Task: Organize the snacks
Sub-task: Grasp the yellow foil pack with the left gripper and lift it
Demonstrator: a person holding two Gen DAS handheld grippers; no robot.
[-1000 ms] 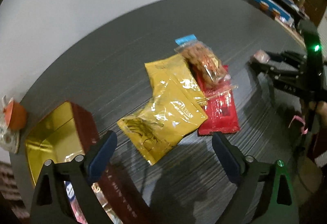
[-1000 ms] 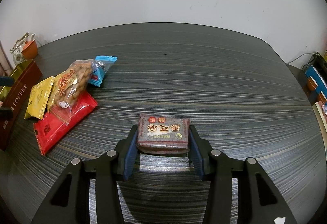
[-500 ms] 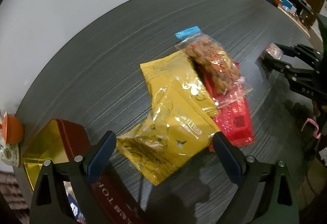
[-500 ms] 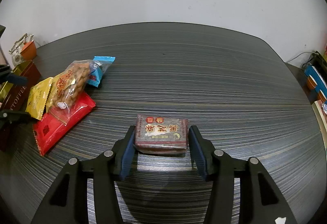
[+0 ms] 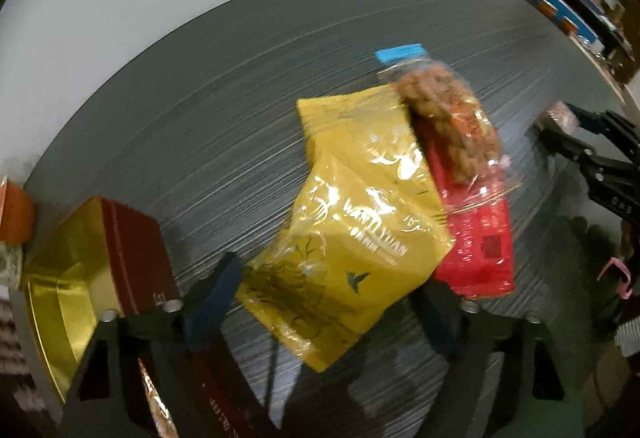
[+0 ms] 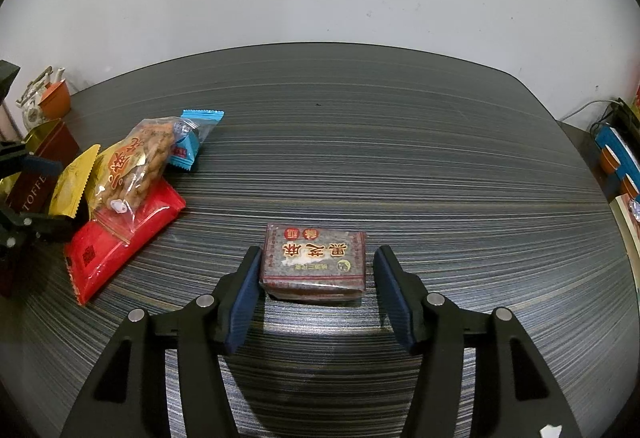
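Snacks are what both grippers are after here, and none looks boxed from these views. Left gripper (image 5: 328,302) first: its jaws have just been closing, and the yellow packet (image 5: 352,238) sits between the blue pads, though whether they press on it yet is hard to call through the blur. Just past that packet, the red packet (image 5: 480,246) lies partly under it, with the clear bag of nuts (image 5: 448,126) on top and farther out. Off to this gripper's left, close by, stands the open toffee box (image 5: 96,254), gold inside, seemingly the destination.

Over to the right gripper (image 6: 316,294): its jaws have just been opening, and the brown wrapped cake (image 6: 314,264) rests on the table (image 6: 400,166) between the pads, a gap on each side, so nothing held. Far out to its left, the blue candy (image 6: 196,138) lies beside the pile.

By my read, nearly all the sorting remains.
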